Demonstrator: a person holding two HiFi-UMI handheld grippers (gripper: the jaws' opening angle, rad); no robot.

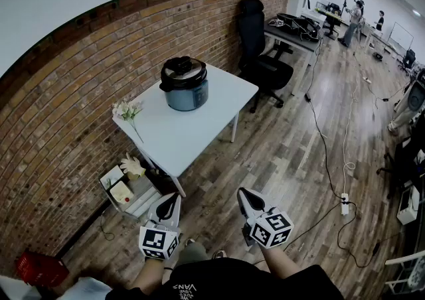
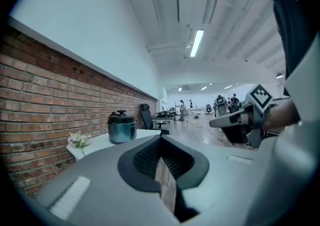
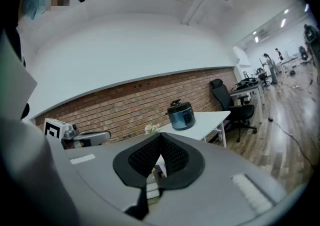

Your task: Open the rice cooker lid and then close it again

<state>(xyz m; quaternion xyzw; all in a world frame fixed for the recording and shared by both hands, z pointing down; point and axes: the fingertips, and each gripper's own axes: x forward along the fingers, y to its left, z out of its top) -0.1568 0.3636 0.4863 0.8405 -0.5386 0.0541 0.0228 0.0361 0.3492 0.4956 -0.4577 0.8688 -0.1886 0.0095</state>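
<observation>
1. Standing upright on the white table (image 1: 199, 129), the rice cooker (image 1: 184, 83) is sitting near the table's far edge, close to the brick wall (image 1: 60, 126), with its black lid (image 1: 180, 68) down.
2. Both grippers are hanging well short of the table, over the wooden floor, and neither is touching anything.
3. The left gripper (image 1: 171, 200) is holding its jaws clenched together with nothing between them. The right gripper (image 1: 244, 196) is doing the same.
4. In the head view the cooker is lying almost straight ahead of the left gripper, and ahead and to the left of the right one. The left is therefore judged the nearer.
5. The cooker's long axis is running vertically, and the lid handle is pointing straight up.
6. A dark panel on the blue body appears to be facing out into the room. Which side is carrying the hinge cannot be told.
7. The coming move is likely calling for a long forward reach, then opened jaws at the lid.
</observation>
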